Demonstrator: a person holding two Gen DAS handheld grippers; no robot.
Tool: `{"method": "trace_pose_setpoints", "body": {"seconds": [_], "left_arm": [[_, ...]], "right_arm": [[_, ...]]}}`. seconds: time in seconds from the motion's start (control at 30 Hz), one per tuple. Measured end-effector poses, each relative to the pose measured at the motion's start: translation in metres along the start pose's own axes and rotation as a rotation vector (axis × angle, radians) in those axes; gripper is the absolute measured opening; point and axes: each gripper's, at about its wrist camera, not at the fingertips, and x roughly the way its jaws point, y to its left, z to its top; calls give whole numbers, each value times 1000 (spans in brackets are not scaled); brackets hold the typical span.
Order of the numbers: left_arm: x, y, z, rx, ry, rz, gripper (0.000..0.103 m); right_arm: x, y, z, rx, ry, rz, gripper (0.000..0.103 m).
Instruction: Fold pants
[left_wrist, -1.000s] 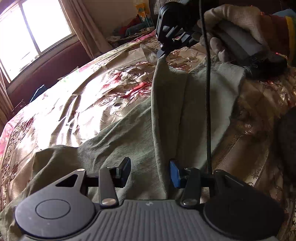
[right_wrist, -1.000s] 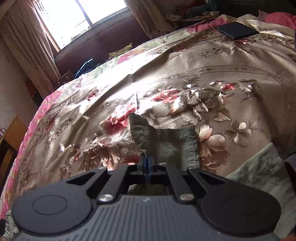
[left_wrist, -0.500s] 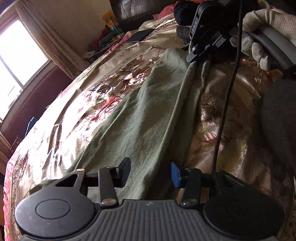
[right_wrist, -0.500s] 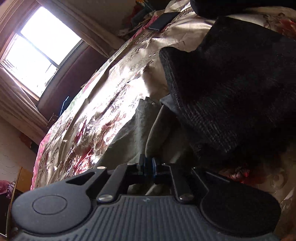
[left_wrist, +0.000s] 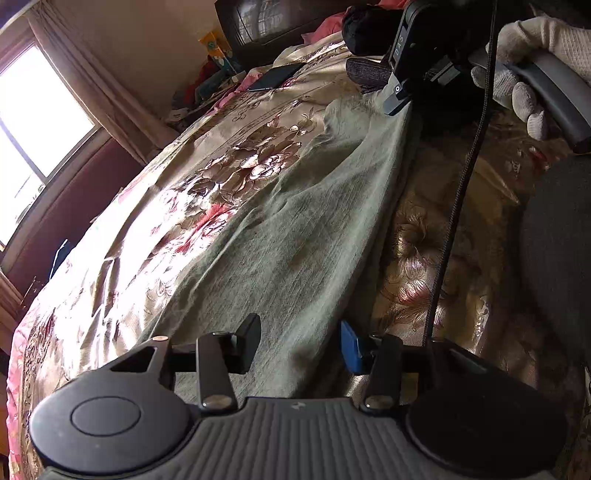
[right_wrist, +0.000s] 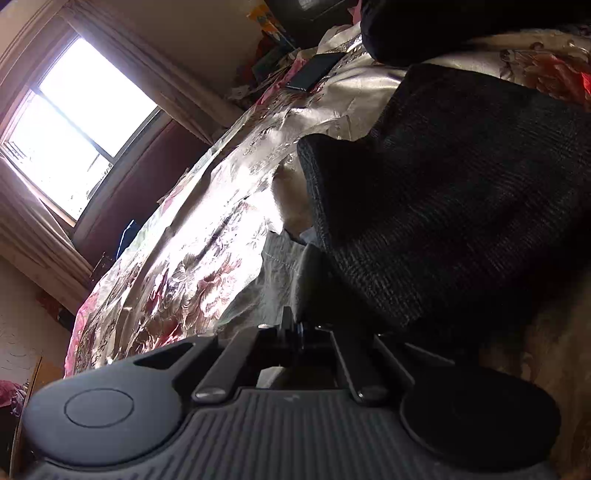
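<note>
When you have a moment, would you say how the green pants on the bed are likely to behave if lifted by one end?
The pants look soft and floppy: they follow the bedspread in shallow wrinkles, so they would probably sag. The thin weave suggests they are light. On the glossy satin they may slide easily when pulled.

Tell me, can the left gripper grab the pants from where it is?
Probably yes. The left gripper is open, and the green pants lie right between and ahead of its fingers with nothing over them. The black cable hangs off to the side, not in the way.
</note>
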Motion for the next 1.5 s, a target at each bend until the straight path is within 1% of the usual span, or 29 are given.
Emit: {"method": "trace_pose_setpoints", "body": {"seconds": [0.03,0.07,0.1,0.17,0.23,0.27,0.3,0.4,0.53,0.57,0.63,0.67,0.7,0.77,0.83,0.9,0.93,0.97,1.0,1.07,1.1,1.13,1.2,1.27,1.3,1.37,1.43,1.47,1.5], "left_arm": [[0,-1,0,4,-1,2,60],[0,0,0,1,-1,0,60],[-1,1,0,-6,-2,-5,60],[-2,4,0,-25,-5,-17,62],[-3,7,-1,-45,-12,-28,64],[-4,7,-3,-53,-16,-33,64],[-3,7,-4,-58,-18,-36,64],[-2,6,-4,-55,-18,-35,64],[-4,6,-4,-57,-18,-30,64],[-4,6,-5,-60,-17,-28,64],[-3,6,-6,-71,-15,-27,64],[-2,6,-6,-74,-14,-26,64],[-2,7,-6,-76,-13,-25,64],[-1,7,-4,-74,-12,-25,64],[-4,7,-2,-75,-19,-26,64],[-9,7,2,-81,-56,-34,64],[-10,6,3,-82,-65,-41,65],[-8,4,6,-89,-67,-66,65],[-4,0,6,-96,-63,-81,65],[6,-6,5,-102,-40,-80,65],[8,-5,4,-114,-35,-84,65],[5,-1,3,-128,-36,-94,65],[-5,8,-1,-133,-33,-90,66],[-18,21,-11,-123,-28,-53,66],[-23,28,-17,-128,-26,-40,66],[-34,50,-31,-166,-19,-1,66],[-38,73,-44,-211,-6,55,66],[-39,82,-52,-228,2,89,66],[-38,92,-59,-243,11,119,66]], "right_arm": [[3,-4,0,25,15,-8,4],[6,-8,1,50,37,-15,8],[5,-11,0,67,51,-33,9],[-7,-13,-3,62,57,-44,12],[-21,-15,-9,58,50,-66,28],[-25,-16,-12,62,49,-69,46],[-26,-17,-14,65,48,-55,49],[-17,-22,-12,107,46,-26,49],[12,-25,-5,185,60,47,50],[18,-22,-4,180,52,65,50],[24,-17,-2,166,36,58,47],[27,-14,-2,162,33,54,31],[29,-14,0,173,41,59,11],[24,-12,5,222,44,112,5],[-2,-4,17,241,-28,230,5],[-31,8,28,177,-116,278,5],[-46,11,30,136,-166,274,5],[-52,11,31,110,-190,249,5],[-50,9,30,81,-181,202,5],[-30,-2,26,49,-85,52,6],[-21,-8,22,46,-36,15,9],[-19,-10,19,38,-8,-5,9],[-31,-10,18,24,-47,-12,10],[-48,-2,23,7,-109,-44,12],[-56,5,23,-28,-142,-78,16],[-72,31,18,-175,-210,-144,16],[-85,63,7,-307,-258,-154,16],[-85,80,2,-348,-252,-113,16],[-78,98,-2,-379,-214,-41,18]]}}
